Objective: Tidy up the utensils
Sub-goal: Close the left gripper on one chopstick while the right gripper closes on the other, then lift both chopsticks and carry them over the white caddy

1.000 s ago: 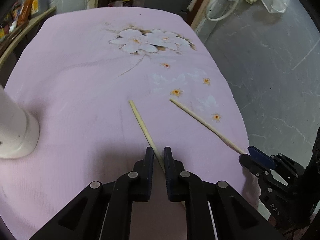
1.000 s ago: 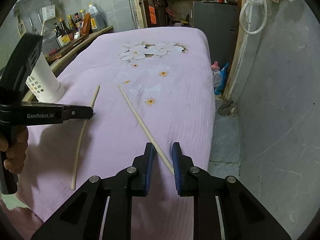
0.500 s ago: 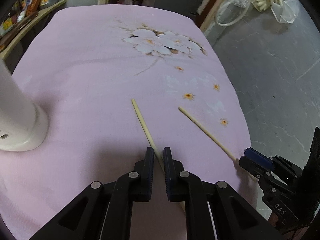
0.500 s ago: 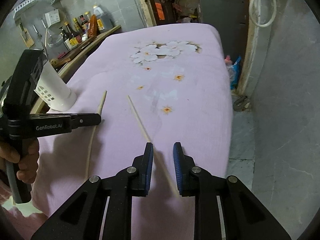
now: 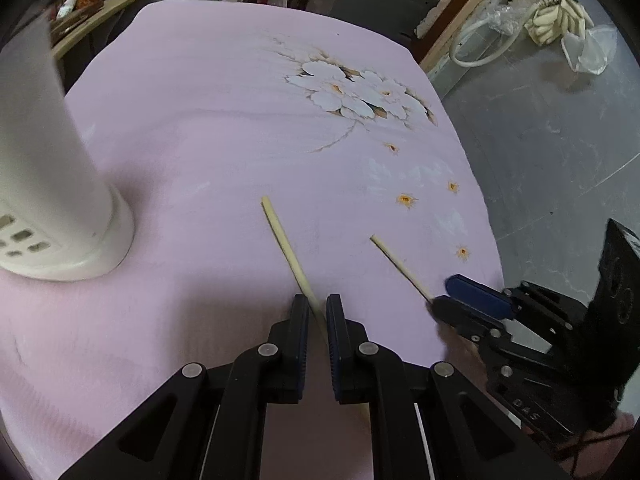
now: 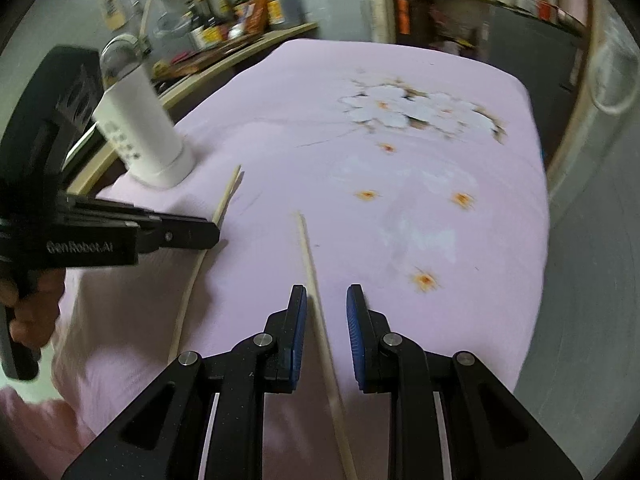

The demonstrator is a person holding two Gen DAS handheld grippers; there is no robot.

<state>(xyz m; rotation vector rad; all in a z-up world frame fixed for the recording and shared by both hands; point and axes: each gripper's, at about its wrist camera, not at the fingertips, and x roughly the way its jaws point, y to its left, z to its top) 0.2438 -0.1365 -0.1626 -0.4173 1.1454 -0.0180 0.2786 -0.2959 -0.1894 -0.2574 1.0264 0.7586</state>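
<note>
Left wrist view: the left gripper [image 5: 318, 308] is clenched on a pale chopstick [image 5: 286, 246], and the stick's near end is hidden under the jaws. Its long axis runs from the jaws away and to the left, the free tip lying on the pink cloth [image 5: 200, 140] towards the middle of the table. A white holder [image 5: 48, 184] stands at the table's left edge; its top is cut off by the frame. The right gripper [image 5: 460, 296] enters from the lower right with a second chopstick [image 5: 398, 266] running into its tips; whether the pads press it cannot be told here. On that gripper's body the letters "DAS" can be read.

Right wrist view, blurred by motion: the right gripper [image 6: 326, 312] has its jaws apart, with the second chopstick [image 6: 310, 264] lying along the left pad. Its far tip points away, and the near end is cut off at the bottom of the frame. The left gripper [image 6: 208, 234], marked "GenRobot.AI", covers part of its chopstick [image 6: 230, 190], which points towards the holder [image 6: 140, 128] near the table's far left edge. Bottle labels on the shelf behind are unreadable.
</note>
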